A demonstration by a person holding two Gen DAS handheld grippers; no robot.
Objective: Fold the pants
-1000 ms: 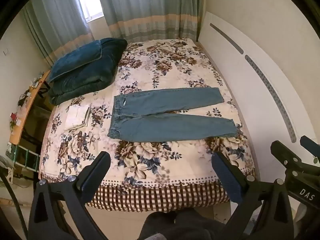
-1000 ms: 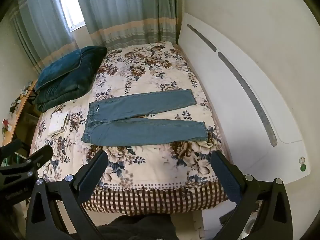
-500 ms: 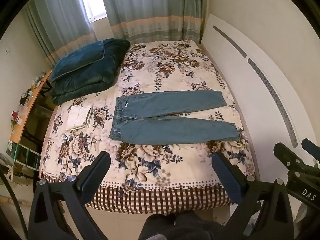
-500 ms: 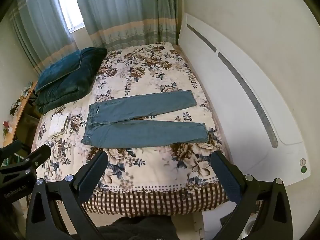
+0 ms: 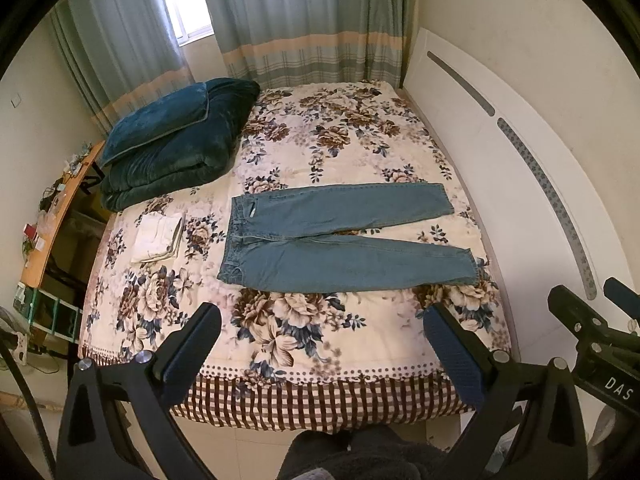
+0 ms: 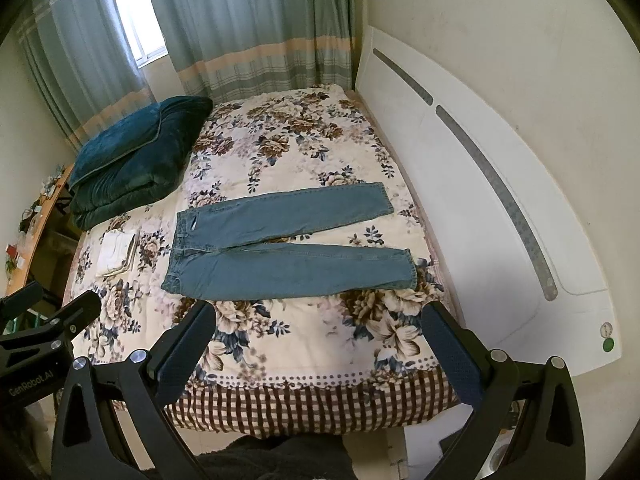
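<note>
Both grippers spread wide, nothing held; jeans (image 5: 340, 240) lie flat on the bed (image 5: 320, 344).
Bring your left gripper (image 5: 320, 344) to the near waistband corner and your right gripper (image 6: 318, 340) to the near hem, then fold leg onto leg.

My pants (image 5: 344, 236) are faded blue denim on a cream bedspread (image 5: 360, 140) with brown and navy flowers, its hem brown-checked. The blanket (image 5: 176, 148) looks dark teal; curtains (image 5: 304, 20) grey-green, peach-banded.
</note>
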